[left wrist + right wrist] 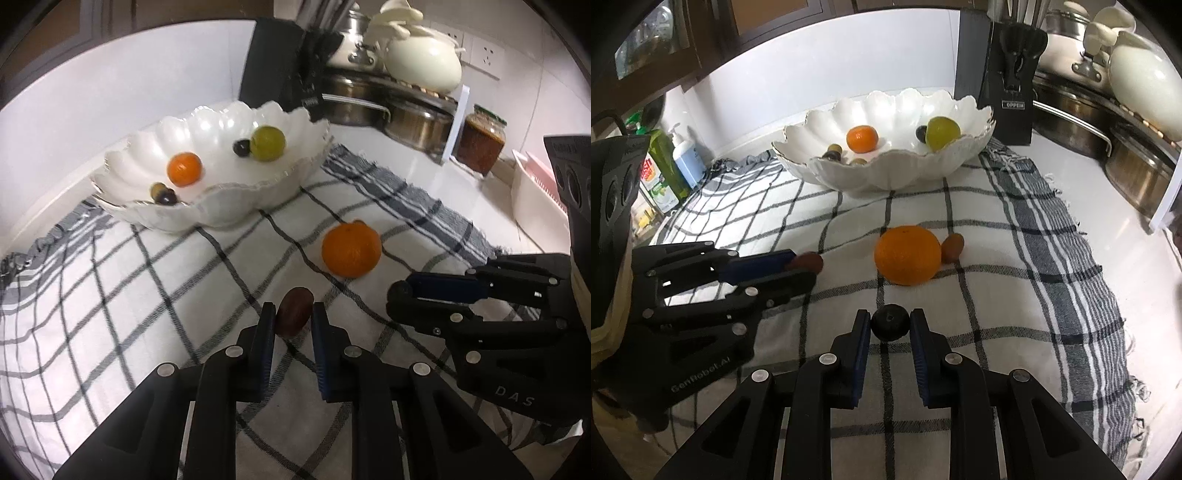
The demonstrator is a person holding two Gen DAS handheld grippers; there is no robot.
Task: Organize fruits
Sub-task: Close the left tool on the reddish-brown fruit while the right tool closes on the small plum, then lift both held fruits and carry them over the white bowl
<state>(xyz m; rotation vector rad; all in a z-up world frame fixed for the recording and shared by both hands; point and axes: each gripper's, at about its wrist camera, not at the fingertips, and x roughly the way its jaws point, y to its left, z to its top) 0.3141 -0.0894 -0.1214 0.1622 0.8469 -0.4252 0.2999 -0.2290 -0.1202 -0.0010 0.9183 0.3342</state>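
1. Nearest in the left wrist view, the left hand-held gripper pinches a small reddish-brown fruit between its blue pads, low over the checked cloth.
2. In the right wrist view, the right hand-held gripper pinches a small dark round fruit, also just above the cloth.
3. Both fruits are smooth and rounded and are caught near the fingertips. My judgement is that either could squirt out if it is lifted or swung quickly.
4. A little further on, a large orange sits on the cloth with another small brown fruit touching its right side. A gripper passing low could nudge the orange, and it would roll.
5. Further still stands the scalloped white bowl, already holding a small orange, a green fruit and several dark ones. The rim is raised and wavy, so a low carry could clip it, and a drop from high up could bounce the fruit out.
6. The two grippers work close together, so both moving to the bowl at once risks a collision.
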